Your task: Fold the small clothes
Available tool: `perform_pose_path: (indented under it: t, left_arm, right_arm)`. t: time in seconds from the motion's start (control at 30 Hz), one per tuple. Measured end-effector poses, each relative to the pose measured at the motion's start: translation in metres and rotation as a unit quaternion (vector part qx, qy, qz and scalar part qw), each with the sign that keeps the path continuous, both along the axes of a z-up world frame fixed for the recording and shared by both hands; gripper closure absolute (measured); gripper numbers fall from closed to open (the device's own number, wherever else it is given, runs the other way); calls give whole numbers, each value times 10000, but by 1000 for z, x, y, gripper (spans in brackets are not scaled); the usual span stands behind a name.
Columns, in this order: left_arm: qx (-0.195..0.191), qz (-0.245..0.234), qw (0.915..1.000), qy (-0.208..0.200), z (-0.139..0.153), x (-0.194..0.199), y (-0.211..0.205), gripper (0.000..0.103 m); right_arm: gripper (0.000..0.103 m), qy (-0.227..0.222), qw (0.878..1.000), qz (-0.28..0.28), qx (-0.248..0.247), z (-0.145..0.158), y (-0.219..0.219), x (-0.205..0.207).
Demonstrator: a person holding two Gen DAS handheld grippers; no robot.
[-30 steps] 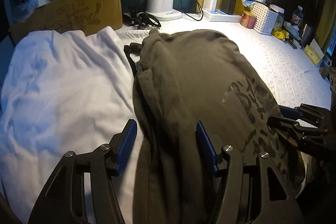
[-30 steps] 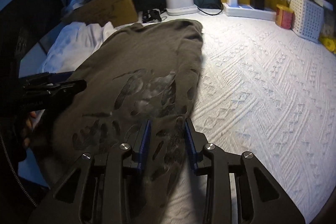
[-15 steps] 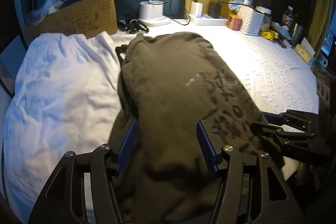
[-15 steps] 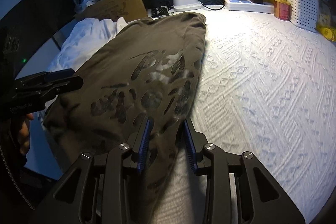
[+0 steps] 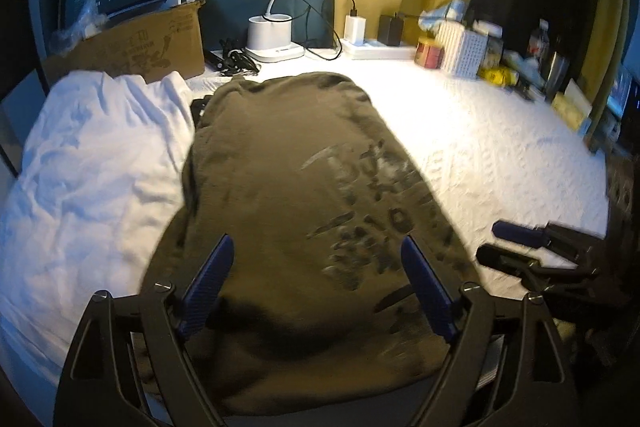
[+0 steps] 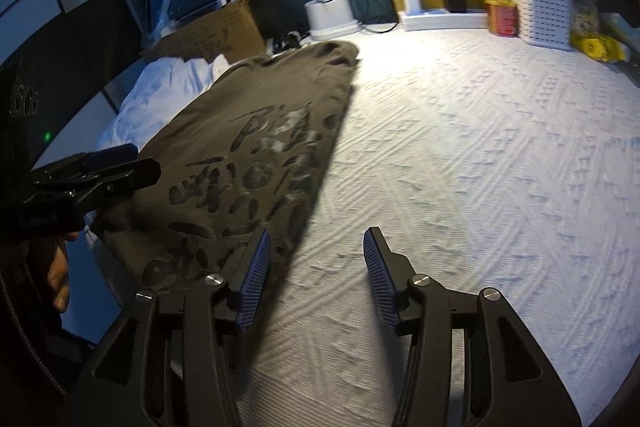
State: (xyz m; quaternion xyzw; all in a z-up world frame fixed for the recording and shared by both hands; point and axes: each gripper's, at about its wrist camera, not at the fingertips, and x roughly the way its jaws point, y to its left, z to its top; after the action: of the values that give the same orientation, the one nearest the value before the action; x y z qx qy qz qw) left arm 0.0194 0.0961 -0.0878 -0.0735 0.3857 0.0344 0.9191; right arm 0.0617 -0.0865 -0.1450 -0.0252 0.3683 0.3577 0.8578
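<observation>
White textured bedcover carries the olive-brown printed T-shirt, lying flat beside a white crumpled garment. Right gripper has just let go of its hem; left gripper also stands apart above it. Probably one fold is finished.

Left wrist view: low and close over the olive shirt, facing the lamp base. Right wrist view: beside it, over the bedspread. Both share shirt, lamp base, cardboard box.
</observation>
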Motion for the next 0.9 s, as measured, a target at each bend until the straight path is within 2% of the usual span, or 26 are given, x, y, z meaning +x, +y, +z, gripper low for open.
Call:
perform_pose_path:
  t: [0.07,0.4,0.47,0.5,0.63,0.67,0.7,0.73,0.9]
  left_arm:
    - [-146,38,9998,-97,3,1,-3,18]
    - [-133,-74,9995,-281,9,8,-33,17]
    - [-120,-141,9994,-309,10,9,-40,17]
    - [-118,-171,9993,-316,10,9,-42,17]
    - [-26,-330,9986,-415,14,11,-55,17]
    - [13,-355,9984,-435,16,12,-58,15]
    - [68,-380,9982,-456,19,13,-62,7]
    - [125,-389,9979,-506,21,14,-66,2]
    - [239,-617,9948,-779,35,15,-81,1]
  right_arm:
    - [52,-28,9999,-95,37,2,-8,1]
    - [51,-173,9972,-714,130,11,-58,10]
    - [45,-212,9964,-808,131,14,-67,12]
    - [37,-238,9960,-854,125,15,-71,12]
    - [36,-290,9945,-1001,74,20,-84,14]
    - [35,-300,9942,-1030,51,22,-87,15]
    - [35,-314,9938,-1069,19,23,-91,16]
    - [35,-325,9935,-1093,0,24,-94,17]
    - [35,-495,9898,-1337,47,37,-113,16]
